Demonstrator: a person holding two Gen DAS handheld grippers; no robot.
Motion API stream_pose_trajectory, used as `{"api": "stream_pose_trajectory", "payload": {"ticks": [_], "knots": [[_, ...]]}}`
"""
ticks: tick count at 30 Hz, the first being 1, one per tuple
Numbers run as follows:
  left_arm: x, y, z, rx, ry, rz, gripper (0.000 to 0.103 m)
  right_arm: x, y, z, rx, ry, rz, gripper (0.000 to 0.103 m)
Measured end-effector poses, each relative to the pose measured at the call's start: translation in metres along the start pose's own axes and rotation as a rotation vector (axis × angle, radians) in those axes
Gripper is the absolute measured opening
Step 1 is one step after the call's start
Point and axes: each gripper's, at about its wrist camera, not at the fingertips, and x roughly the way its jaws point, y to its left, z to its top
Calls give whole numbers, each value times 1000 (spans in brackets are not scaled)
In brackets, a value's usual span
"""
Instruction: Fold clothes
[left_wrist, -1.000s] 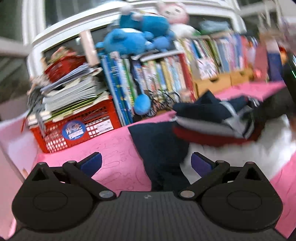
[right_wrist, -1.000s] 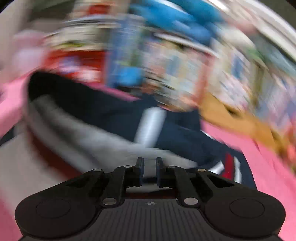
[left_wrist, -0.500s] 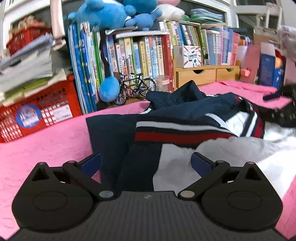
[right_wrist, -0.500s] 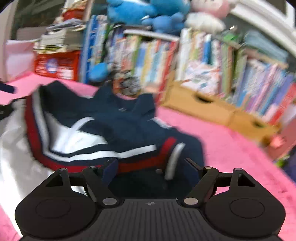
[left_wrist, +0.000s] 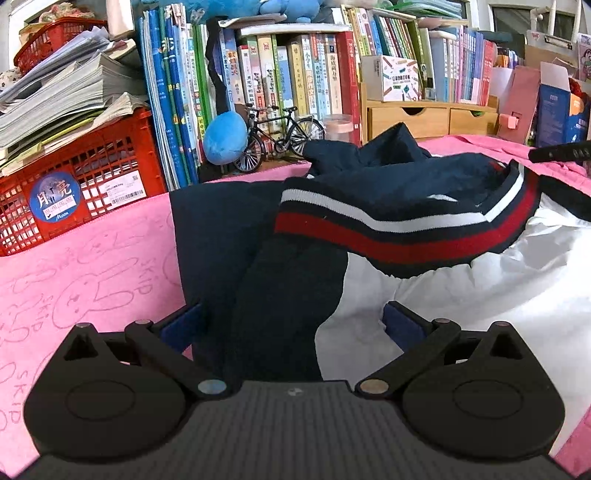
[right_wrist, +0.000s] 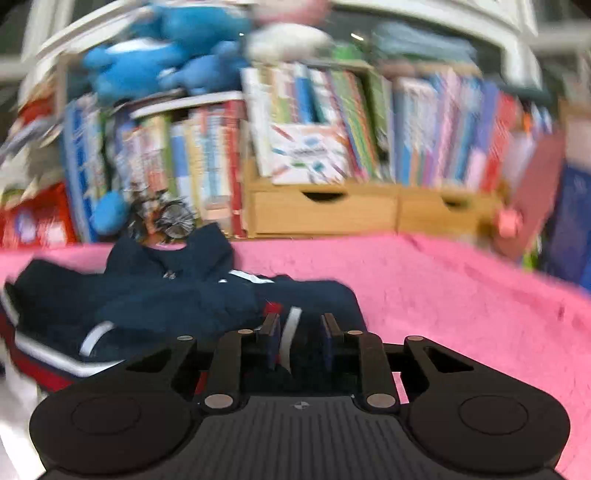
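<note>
A navy, white and red jacket (left_wrist: 369, 221) lies crumpled on the pink cloth (left_wrist: 92, 280). My left gripper (left_wrist: 291, 325) is open, its blue pads low over the jacket's near navy and white part. In the blurred right wrist view the jacket (right_wrist: 166, 299) lies at the left. My right gripper (right_wrist: 300, 338) has its jaws narrowed around the striped cuff (right_wrist: 291, 321) of a navy sleeve. The right gripper's tip (left_wrist: 557, 151) shows at the right edge of the left wrist view.
A red crate (left_wrist: 77, 192) with stacked papers stands at the back left. Rows of books (left_wrist: 280, 81), a model bicycle (left_wrist: 280, 136), a blue plush ball (left_wrist: 225, 138) and wooden drawers (left_wrist: 424, 118) line the back. Pink cloth (right_wrist: 461, 295) spreads to the right.
My right gripper opened half a second ago, moved right and has now narrowed around the sleeve cuff. My left gripper stayed open and moved closer over the jacket.
</note>
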Motion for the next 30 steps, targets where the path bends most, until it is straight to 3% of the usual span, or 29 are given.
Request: {"api": "stream_pose_trajectory", "payload": {"ticks": [1,2,3,4,5,6,7,9,11,14,16,17,18,19,20,21,22,23,24,27,30], "knots": [[-3,1,2,-8,-13,-3,103,1,5,-2,-36,15,15,58],[-9,3,5,-25,-37,-17,103,3,9,-4,-73,29,29,84],[-15,6,9,-41,-69,-40,103,4,14,-6,-109,44,44,98],[-21,9,13,-58,-103,-64,103,6,19,-8,-145,58,59,97],[-25,11,17,-65,-128,-77,103,11,22,-11,-165,79,45,88],[-24,12,21,-62,-135,-76,103,16,23,-13,-143,90,39,46],[-23,12,24,-55,-137,-72,103,19,23,-13,-112,99,35,28],[-13,12,28,-43,-116,-52,103,21,21,-11,-41,78,9,17],[-1,12,30,-40,-93,-38,103,16,12,-7,50,3,-19,17],[9,17,26,-77,-73,-75,103,16,-6,0,149,3,21,19],[13,21,25,-108,-58,-113,103,13,-7,-1,93,21,50,29],[16,23,25,-123,-45,-127,103,10,-6,-2,61,19,44,50],[19,25,25,-138,-32,-140,103,8,-5,-3,33,14,45,79],[23,25,24,-149,-22,-140,103,5,-4,-4,5,8,48,94],[25,24,24,-157,-22,-129,96,8,-1,-6,-23,32,52,103],[23,22,23,-160,-36,-94,75,13,3,-8,-52,63,57,94],[20,18,22,-162,-54,-55,66,18,6,-11,-80,95,62,76],[11,15,23,-160,-87,-32,49,21,11,-14,-92,132,85,23],[0,11,23,-158,-126,-14,36,15,17,-14,-83,118,81,12],[-29,7,32,-164,-218,-3,26,-16,36,-1,-85,-23,54,12],[-45,12,58,-170,-293,35,26,-44,47,27,-110,-171,36,12]]}}
